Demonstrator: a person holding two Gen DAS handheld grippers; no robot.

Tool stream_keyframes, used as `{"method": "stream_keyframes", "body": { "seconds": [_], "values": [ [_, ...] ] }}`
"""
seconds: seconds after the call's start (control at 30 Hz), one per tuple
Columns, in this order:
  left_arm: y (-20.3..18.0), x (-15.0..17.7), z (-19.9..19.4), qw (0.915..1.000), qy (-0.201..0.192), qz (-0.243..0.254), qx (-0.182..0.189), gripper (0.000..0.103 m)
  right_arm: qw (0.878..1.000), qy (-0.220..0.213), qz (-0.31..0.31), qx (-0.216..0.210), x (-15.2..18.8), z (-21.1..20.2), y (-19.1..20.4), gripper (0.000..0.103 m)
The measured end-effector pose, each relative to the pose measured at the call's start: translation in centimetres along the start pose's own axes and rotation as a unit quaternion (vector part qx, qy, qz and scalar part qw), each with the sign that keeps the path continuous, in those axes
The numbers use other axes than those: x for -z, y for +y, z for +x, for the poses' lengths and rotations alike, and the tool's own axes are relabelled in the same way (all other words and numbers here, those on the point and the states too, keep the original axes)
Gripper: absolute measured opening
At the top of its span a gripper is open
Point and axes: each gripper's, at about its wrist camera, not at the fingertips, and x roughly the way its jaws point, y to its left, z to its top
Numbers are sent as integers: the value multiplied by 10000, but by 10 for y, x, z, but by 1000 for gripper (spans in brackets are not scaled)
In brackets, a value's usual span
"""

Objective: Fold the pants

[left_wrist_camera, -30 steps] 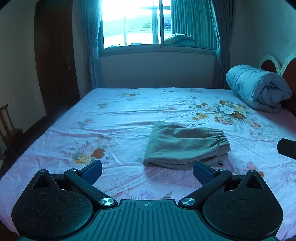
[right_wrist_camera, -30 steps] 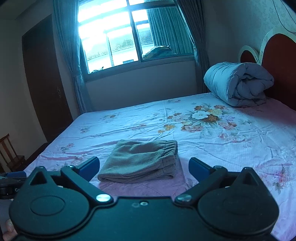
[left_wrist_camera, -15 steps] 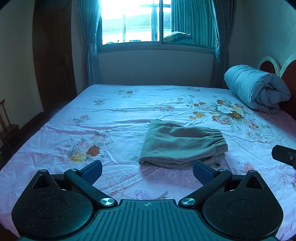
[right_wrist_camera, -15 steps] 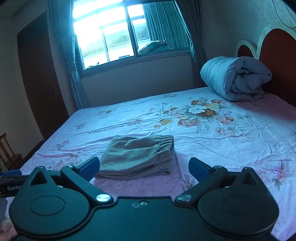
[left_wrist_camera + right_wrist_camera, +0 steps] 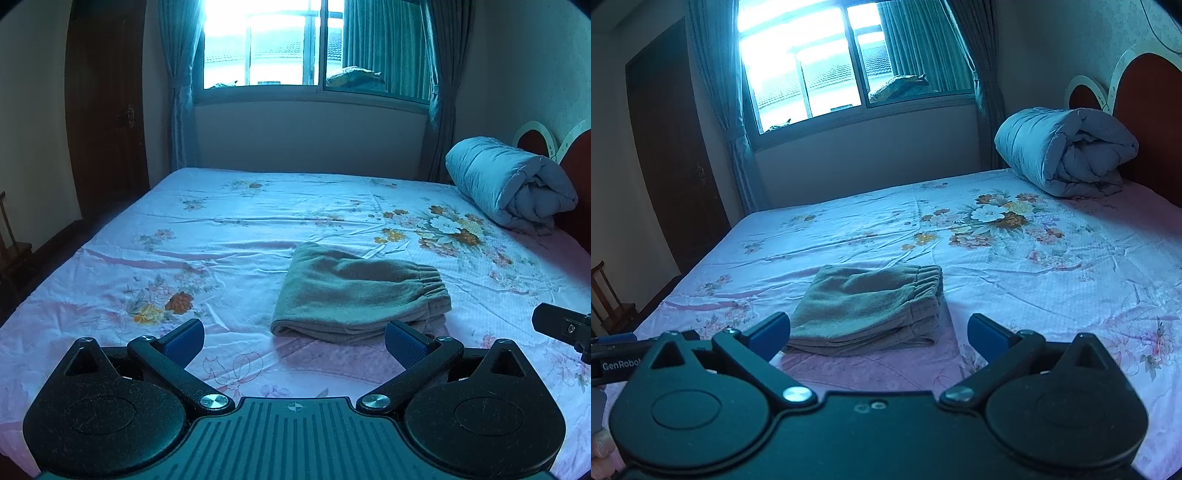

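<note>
Grey-green pants (image 5: 360, 295) lie folded into a compact stack on the floral pink bed sheet (image 5: 221, 236), elastic waistband to the right. They also show in the right wrist view (image 5: 868, 304). My left gripper (image 5: 293, 341) is open and empty, held back from the near edge of the pants. My right gripper (image 5: 879, 334) is open and empty, also just short of the stack. Part of the right gripper (image 5: 561, 326) shows at the right edge of the left wrist view. Part of the left gripper (image 5: 617, 352) shows at the left edge of the right wrist view.
A rolled blue quilt (image 5: 509, 184) lies at the bed's far right by the red headboard (image 5: 1145, 110). A window with curtains (image 5: 314, 48) is beyond the bed. A dark door (image 5: 107, 110) and a wooden chair (image 5: 609, 299) stand at the left.
Both grippers have drawn back and risen slightly from the folded pants. The pants have not moved. Both stay open.
</note>
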Motion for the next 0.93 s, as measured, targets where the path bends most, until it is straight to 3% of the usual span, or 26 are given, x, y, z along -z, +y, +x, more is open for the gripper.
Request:
{"method": "stream_keyframes", "body": {
  "seconds": [0.63,0.93],
  "values": [
    [-14,-1,20,9998,80,162,98,103,9999,123,45,17,2,13,-6,97],
    [-29,-8,24,9992,-113,273,257,102,9997,208,79,-30,1,23,-8,97]
  ]
}}
